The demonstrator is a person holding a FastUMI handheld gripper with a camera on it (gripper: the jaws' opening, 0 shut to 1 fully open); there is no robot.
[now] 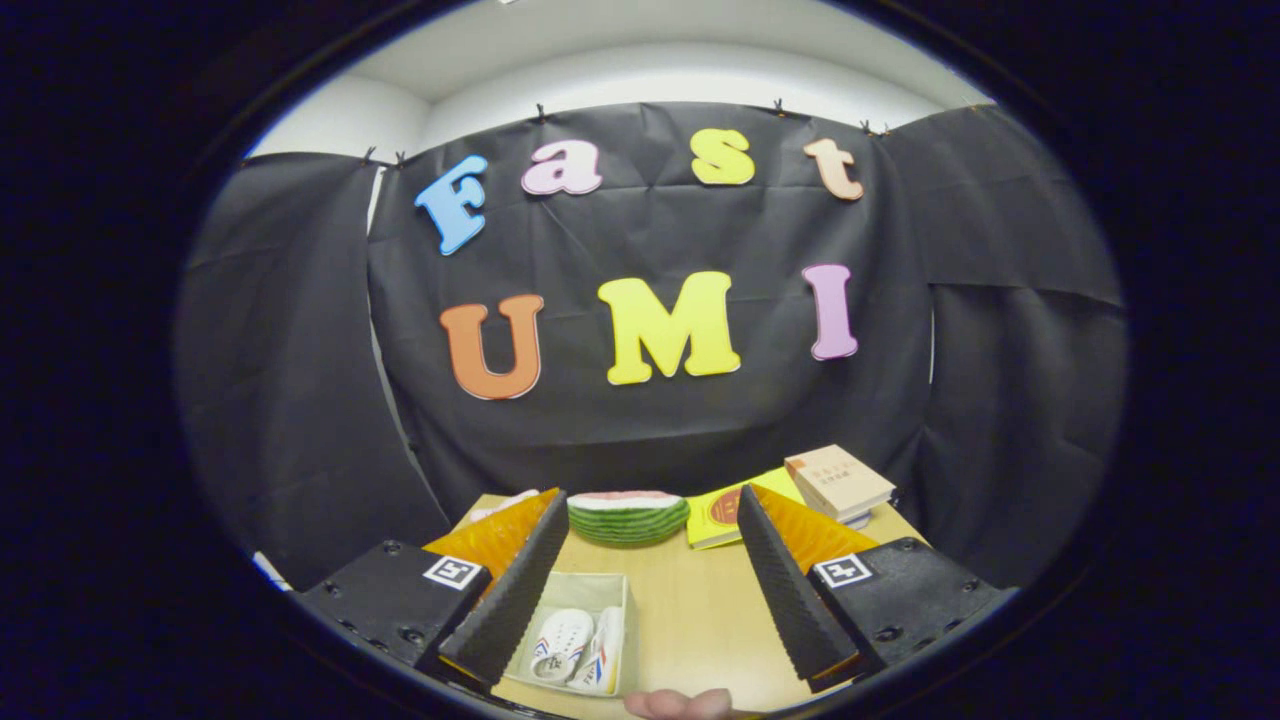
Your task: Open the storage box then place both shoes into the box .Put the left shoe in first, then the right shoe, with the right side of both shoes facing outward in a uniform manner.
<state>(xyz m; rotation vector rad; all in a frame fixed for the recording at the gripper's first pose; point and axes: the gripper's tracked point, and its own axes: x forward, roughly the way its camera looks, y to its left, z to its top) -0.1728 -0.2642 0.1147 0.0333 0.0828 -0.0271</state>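
— Gripper view first: where is the storage box (575, 632) sitting?

— It is lying on the wooden table (700, 620), low between the two fingers and close against the inner edge of the left one, whose tip is covering part of its near left corner. It is a pale, shallow, open-topped box, and its inside is showing.

— And the shoes?

— Both are lying inside it, side by side. The left-hand shoe (560, 643) is showing its white upper with coloured stripes near the bottom. The right-hand shoe (603, 655) is leaning against the box's right wall, also white with striped markings. Which is the left shoe and which the right, I cannot tell.

— What is the gripper (640, 600) doing?

— Its jaws are standing released, spread wide apart, with the bare table between them. Neither finger is pressing on anything, and the fingers are hanging above the table rather than resting on it.

— What is sitting beyond the box?

— Past the fingertips, a watermelon slice (628, 516), green rind and red top, is resting at the table's far side. Just right of it a yellow booklet (722, 517) is lying flat, partly hidden by the right finger. Further right, a tan book (838, 482) is sitting tilted on top of something else that I cannot make out. Black cloth (640, 420) is hanging behind the table.

— Anything nearer?

— A fingertip of a person's hand (682, 704) is peeking in at the table's near edge, between the two fingers.
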